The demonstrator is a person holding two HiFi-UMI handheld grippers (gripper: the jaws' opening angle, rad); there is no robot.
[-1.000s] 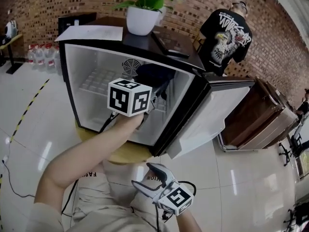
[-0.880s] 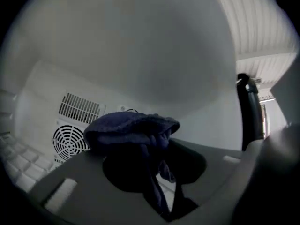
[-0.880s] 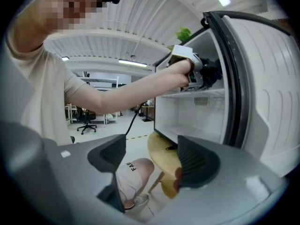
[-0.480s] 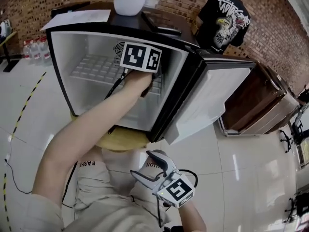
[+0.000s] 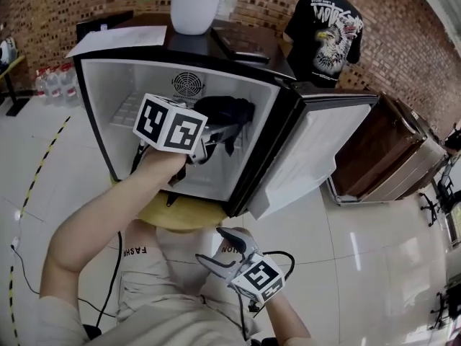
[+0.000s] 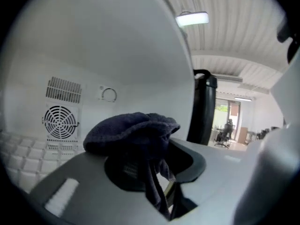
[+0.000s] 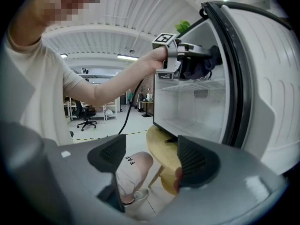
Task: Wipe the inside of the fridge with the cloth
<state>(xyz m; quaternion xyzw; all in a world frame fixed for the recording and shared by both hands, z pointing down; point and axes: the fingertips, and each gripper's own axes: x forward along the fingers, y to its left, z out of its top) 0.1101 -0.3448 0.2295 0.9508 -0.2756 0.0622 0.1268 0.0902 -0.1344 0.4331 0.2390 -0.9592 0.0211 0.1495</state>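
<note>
The small fridge (image 5: 97, 99) stands open on a round yellow table (image 5: 184, 216), its door (image 5: 310, 157) swung to the right. My left gripper (image 5: 215, 130) reaches into the upper part of the fridge, shut on a dark cloth (image 5: 227, 111). In the left gripper view the cloth (image 6: 133, 130) bunches over the jaws, near the white back wall with its fan grille (image 6: 60, 121). My right gripper (image 5: 220, 259) hangs low in front of the fridge, open and empty. From the right gripper view, I see the fridge interior (image 7: 197, 107) and the cloth (image 7: 202, 67) in the left gripper (image 7: 206, 63).
A potted plant (image 5: 194, 9), papers (image 5: 119, 40) and a dark flat item sit on the fridge top. A person in a black T-shirt (image 5: 324, 34) stands behind on the right. A brown cabinet (image 5: 382, 164) lies right of the door. Water bottles (image 5: 54, 81) stand far left.
The left gripper went deeper and higher into the fridge with the cloth, then came back left and forward. The right gripper stayed low and open.
</note>
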